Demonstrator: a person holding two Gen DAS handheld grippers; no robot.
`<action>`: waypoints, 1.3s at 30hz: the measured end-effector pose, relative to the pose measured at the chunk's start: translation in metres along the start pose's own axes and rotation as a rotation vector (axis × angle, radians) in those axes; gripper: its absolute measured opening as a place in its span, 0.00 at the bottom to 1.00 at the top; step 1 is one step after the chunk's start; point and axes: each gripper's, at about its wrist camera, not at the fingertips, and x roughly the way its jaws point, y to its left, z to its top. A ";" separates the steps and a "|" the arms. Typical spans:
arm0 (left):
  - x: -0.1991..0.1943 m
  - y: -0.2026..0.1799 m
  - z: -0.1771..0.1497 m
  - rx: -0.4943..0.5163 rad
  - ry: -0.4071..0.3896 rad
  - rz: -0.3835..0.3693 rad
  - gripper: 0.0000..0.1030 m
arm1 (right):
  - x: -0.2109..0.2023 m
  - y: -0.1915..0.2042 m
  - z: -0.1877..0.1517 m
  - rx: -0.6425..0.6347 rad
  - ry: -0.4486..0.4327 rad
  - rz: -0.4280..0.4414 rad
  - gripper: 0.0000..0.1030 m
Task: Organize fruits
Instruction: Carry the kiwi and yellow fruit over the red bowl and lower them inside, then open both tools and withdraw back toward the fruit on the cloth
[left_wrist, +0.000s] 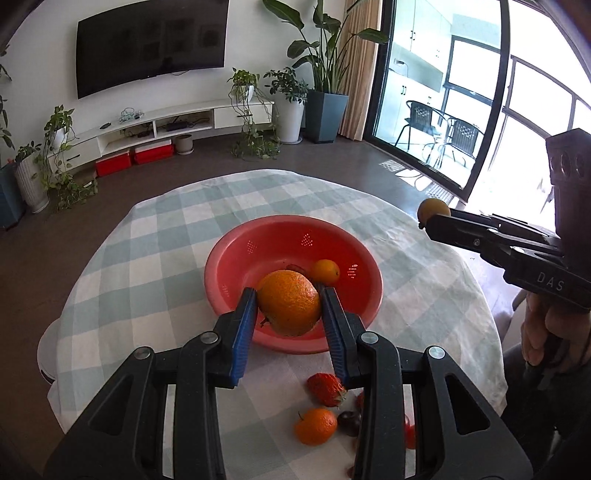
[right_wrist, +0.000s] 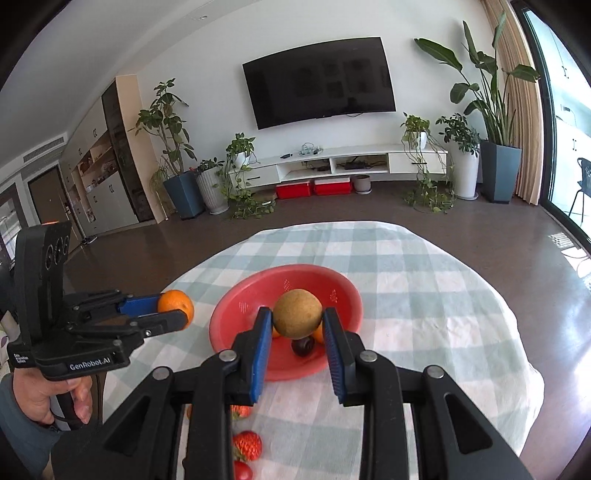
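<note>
Now both claws are hanging over the red bowl (left_wrist: 225, 258): left claw (left_wrist: 290, 308) clenching the orange (left_wrist: 289, 302), right claw (right_wrist: 297, 325) clenching a brown fruit (right_wrist: 297, 313).

- A round table under a green-checked tablecloth (left_wrist: 155, 266).
- Red bowl (left_wrist: 236, 254) mid-cloth.
- Near edge: strawberry (left_wrist: 327, 388), small orange (left_wrist: 315, 426), dark cherry (left_wrist: 349, 422).
</note>
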 end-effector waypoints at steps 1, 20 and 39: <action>0.009 0.002 0.006 0.002 0.016 0.008 0.32 | 0.012 0.002 0.006 -0.010 0.011 0.004 0.30; 0.109 -0.011 -0.006 0.060 0.186 0.067 0.33 | 0.106 0.004 -0.031 -0.154 0.201 -0.062 0.30; 0.116 -0.006 -0.015 0.049 0.193 0.096 0.45 | 0.109 0.002 -0.038 -0.162 0.232 -0.106 0.39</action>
